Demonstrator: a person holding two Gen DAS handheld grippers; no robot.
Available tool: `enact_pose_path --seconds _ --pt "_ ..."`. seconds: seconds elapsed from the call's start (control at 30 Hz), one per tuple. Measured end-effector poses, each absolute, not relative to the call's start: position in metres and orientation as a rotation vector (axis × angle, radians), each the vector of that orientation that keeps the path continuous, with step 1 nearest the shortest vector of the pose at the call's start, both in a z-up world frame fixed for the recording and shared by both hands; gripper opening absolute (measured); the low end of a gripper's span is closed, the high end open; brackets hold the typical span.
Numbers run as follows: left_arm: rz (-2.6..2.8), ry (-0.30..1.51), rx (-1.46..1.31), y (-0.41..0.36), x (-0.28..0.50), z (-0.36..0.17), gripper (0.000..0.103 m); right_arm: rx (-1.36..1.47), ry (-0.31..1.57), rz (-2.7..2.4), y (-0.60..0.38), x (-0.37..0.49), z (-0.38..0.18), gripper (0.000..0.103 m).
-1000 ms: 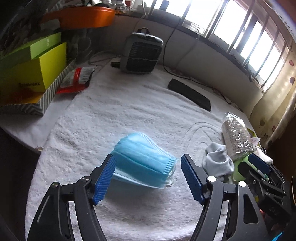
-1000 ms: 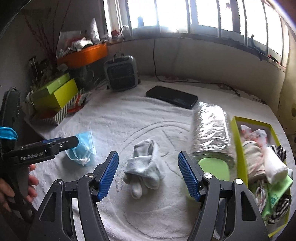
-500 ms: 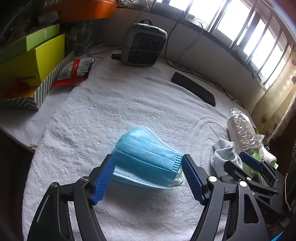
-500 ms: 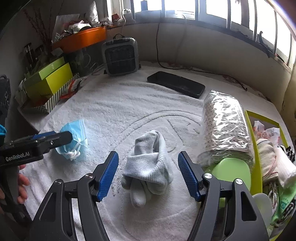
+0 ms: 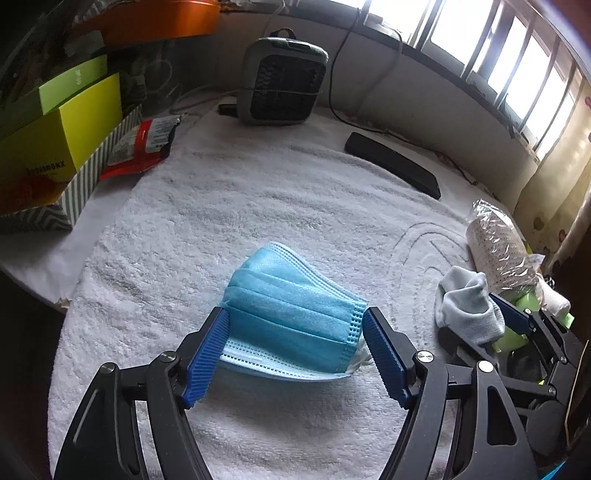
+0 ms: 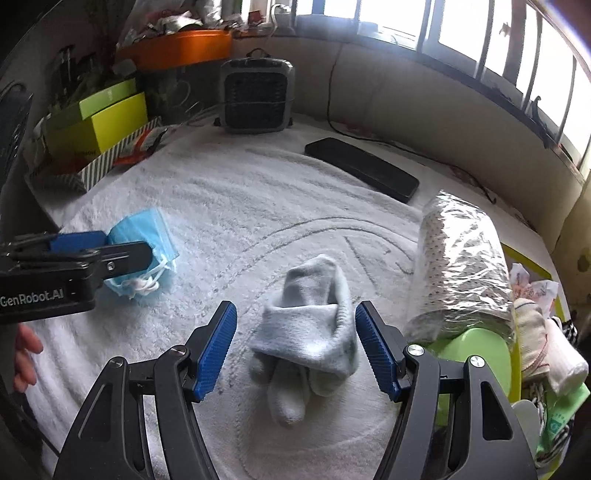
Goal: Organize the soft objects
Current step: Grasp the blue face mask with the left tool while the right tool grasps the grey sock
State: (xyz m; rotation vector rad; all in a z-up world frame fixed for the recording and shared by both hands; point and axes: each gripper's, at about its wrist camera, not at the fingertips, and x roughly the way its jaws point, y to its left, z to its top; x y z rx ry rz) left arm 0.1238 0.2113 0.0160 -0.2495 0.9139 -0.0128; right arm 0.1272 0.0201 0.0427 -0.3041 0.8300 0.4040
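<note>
My left gripper (image 5: 295, 354) stands wide around the pleated blue face mask (image 5: 291, 314); my right gripper (image 6: 295, 354) gapes around the rolled grey sock (image 6: 314, 332), on fluffy white towel (image 6: 240, 206) below barred windows (image 6: 461, 29).

A lived-in home room: a tabletop (image 6: 258, 206) under a fluffy white towel sits in a curved window bay (image 6: 461, 22), with a small heater (image 6: 256, 98) at the far wall, stacked green boxes (image 6: 107, 110) far left, and an orange tray (image 6: 177, 46) of household clutter

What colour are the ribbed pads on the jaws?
Blue ribbed pads on black jaws, clearest in the left wrist view.
</note>
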Motion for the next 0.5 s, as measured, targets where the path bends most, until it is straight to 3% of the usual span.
enact_pose_path --seconds 0.5 --pt "0.002 0.914 -0.252 0.211 0.1259 0.0109 0.075 -0.367 0.832 0.378 0.0285 0.1269 0.0325 0.067"
